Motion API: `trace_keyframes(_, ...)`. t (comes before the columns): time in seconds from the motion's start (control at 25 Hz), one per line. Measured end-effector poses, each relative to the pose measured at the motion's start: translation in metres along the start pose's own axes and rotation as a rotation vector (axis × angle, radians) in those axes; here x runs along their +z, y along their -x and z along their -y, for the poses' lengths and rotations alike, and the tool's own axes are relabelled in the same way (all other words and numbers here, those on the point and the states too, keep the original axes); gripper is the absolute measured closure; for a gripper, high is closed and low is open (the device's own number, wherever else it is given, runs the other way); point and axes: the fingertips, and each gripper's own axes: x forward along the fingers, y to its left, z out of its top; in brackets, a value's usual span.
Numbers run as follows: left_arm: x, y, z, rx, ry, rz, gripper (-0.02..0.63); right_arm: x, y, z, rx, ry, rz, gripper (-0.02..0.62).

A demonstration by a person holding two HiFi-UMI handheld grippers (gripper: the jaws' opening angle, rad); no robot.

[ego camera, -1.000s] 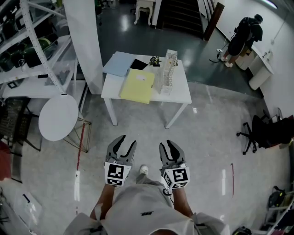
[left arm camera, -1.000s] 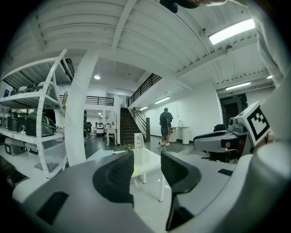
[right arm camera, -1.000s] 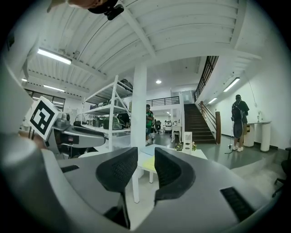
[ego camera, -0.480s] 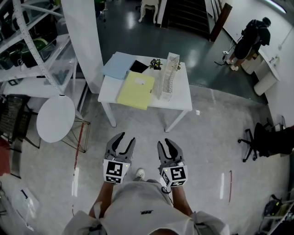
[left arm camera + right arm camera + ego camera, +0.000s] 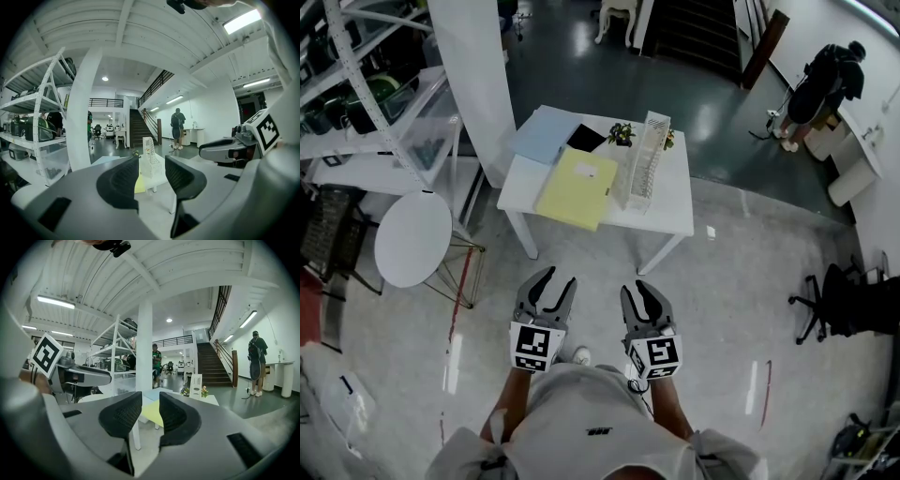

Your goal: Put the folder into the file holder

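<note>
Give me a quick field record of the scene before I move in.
folder: yellow, flat on the table, beside the file holder
file holder: white, upright on the table
left gripper: jaws slightly apart, empty, over the floor short of the table
right gripper: jaws slightly apart, empty, beside the left one
task: not started

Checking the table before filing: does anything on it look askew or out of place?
The yellow folder seems to hang slightly over the front of the white table. The blue folder behind it sits a little askew and seems to overhang the left side. The file holder stands upright; nothing looks spilled.
</note>
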Motion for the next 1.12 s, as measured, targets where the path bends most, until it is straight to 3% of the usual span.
trace_keyframes(0.48, 0.008, -0.04, -0.01, -0.001, -0.009, 0.016, 0.419, 0.002, -0.031, 0.031, -0.012, 0.007, -0.001, 0.479)
trace_keyframes(1.12, 0.014, -0.123, -0.073, -0.047, -0.007, 0.017, 0.419, 0.016, -0.124, 0.064, -0.055, 0.011, -0.021, 0.479)
